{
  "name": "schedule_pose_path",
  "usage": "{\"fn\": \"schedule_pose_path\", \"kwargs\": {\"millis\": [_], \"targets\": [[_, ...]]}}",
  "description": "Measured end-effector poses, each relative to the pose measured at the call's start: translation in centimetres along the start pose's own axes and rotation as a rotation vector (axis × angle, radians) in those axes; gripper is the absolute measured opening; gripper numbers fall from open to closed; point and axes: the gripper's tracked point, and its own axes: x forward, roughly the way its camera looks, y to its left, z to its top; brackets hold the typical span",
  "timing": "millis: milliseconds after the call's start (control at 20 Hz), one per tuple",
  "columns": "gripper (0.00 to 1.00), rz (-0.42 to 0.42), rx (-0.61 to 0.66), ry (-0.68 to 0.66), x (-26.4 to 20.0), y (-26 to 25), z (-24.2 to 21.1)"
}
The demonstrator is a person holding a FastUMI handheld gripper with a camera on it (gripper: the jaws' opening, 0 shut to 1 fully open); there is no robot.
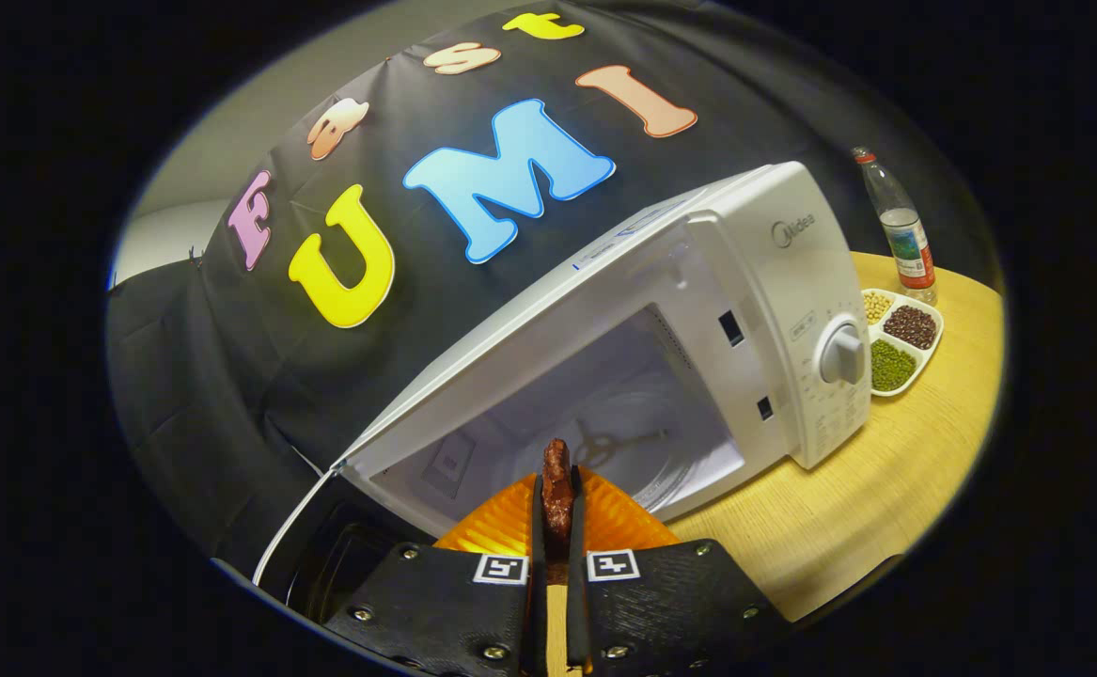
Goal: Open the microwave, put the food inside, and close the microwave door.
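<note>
Wooden bench (868, 508) carries open microwave (698, 310); tongs (557, 527) clamped tight on food (557, 489) just outside cavity; piece could clip front lip and drop.

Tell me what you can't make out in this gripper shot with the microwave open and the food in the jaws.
- Food piece, gripper view: the gripper is shut on it, so its lower part is hidden between the fingers.
- Microwave door: swung open, mostly cut off beside the fingers.
- Microwave cavity floor: near part is blocked by the fingers and food.
- Dial markings: too small.
- Bottle label: too small.
- Divided dish: contents too small to identify.
</note>
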Motion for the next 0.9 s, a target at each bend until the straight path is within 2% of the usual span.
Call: {"fn": "schedule_pose_path", "kwargs": {"millis": [150,450,650,800,900], "targets": [[0.08,-0.03,-0.028,-0.044,2.7,-0.6,0.3],[0.08,-0.009,0.009,-0.046,6.8,-0.6,-0.9],[0.1,-0.025,-0.022,-0.082,8.4,-1.4,-0.8],[0.14,-0.062,-0.014,-0.061,9.4,-2.8,-1.1],[0.21,-0.125,-0.042,-0.049,9.9,-4.4,-1.2]]}}
